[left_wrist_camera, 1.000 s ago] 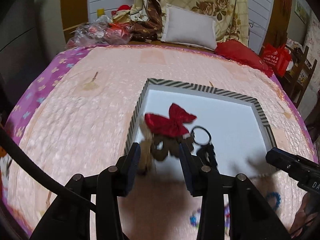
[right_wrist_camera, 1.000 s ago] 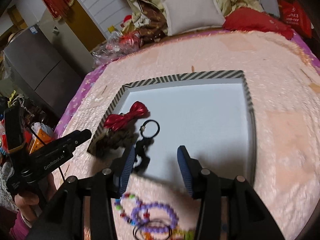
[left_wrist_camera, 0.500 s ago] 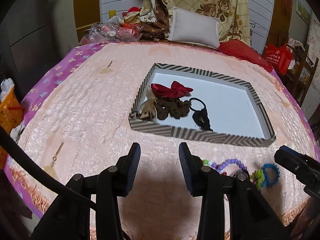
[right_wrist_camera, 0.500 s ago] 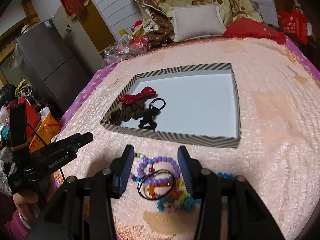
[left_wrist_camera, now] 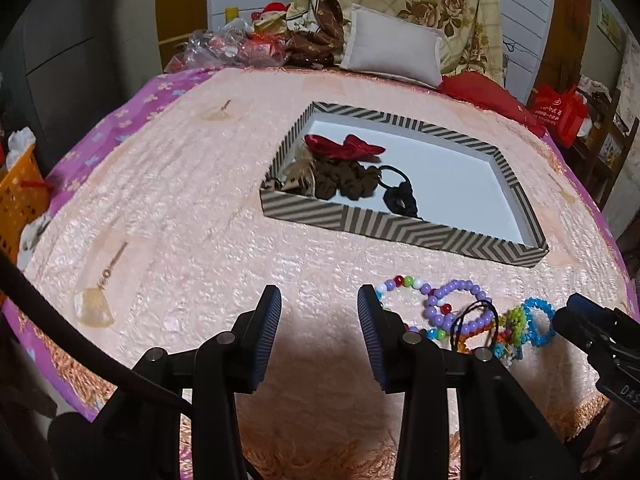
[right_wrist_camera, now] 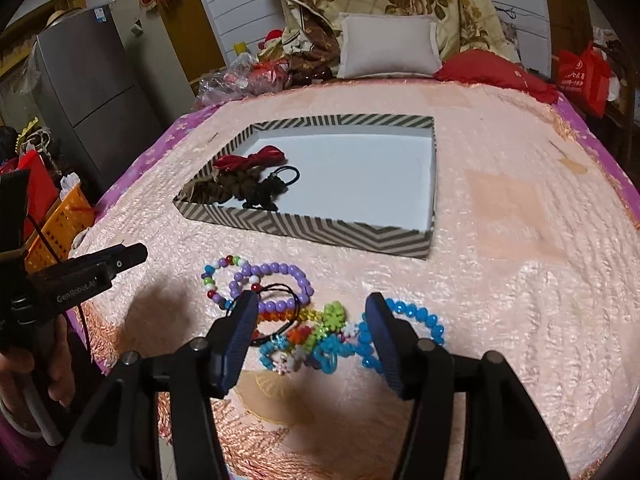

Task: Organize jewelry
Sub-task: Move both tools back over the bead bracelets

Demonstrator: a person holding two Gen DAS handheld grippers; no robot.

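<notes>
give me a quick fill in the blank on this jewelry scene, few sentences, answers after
1. The red bow lies inside the ____-patterned box.
2. The purple bead bracelet lies on the bedspread, ____ the box.
3. The left claw holds ____ between its pads.
4. The black hair tie in the box lies right next to the ____ scrunchie.

Answers: zigzag; outside; nothing; brown

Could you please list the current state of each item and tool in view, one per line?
Striped box: open, lidless.
Red bow: inside box.
Black hair tie: inside box.
Bead bracelets: heaped outside box, on bedspread.
Left tool: open, empty.
Right tool: jaws opening, hovering over bracelets, gripping nothing.
</notes>
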